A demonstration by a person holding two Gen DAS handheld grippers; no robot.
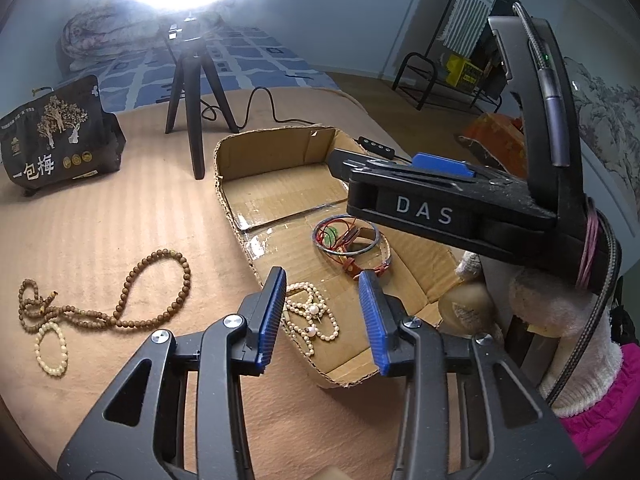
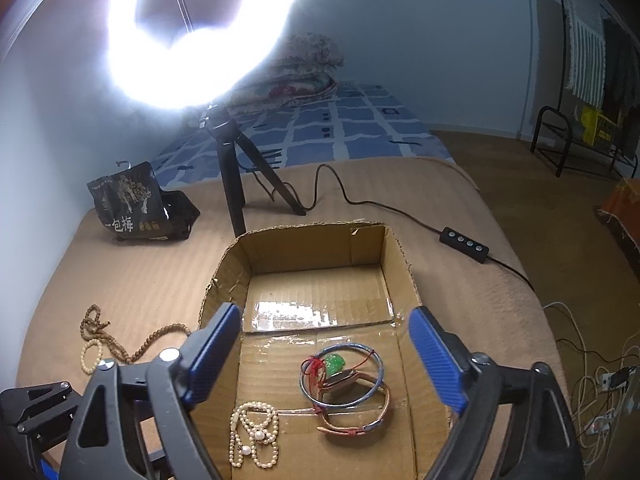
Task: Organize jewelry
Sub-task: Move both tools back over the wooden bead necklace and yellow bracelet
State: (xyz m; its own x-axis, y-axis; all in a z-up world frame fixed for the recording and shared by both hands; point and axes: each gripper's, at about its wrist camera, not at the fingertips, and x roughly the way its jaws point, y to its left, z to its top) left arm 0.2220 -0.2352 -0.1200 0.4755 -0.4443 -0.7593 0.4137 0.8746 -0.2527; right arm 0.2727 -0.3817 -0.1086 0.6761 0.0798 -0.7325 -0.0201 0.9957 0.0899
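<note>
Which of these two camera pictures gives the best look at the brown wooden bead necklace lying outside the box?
The left wrist view. There the brown bead necklace lies fully visible on the tan blanket, beside a small cream bracelet. In the right wrist view the necklace is small, near the edge, and partly hidden behind the right gripper.

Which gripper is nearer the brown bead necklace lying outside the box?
Left. The left gripper hovers open at the cardboard box's left edge, beside the brown bead necklace. The right gripper is open over the box interior, farther away.
</note>
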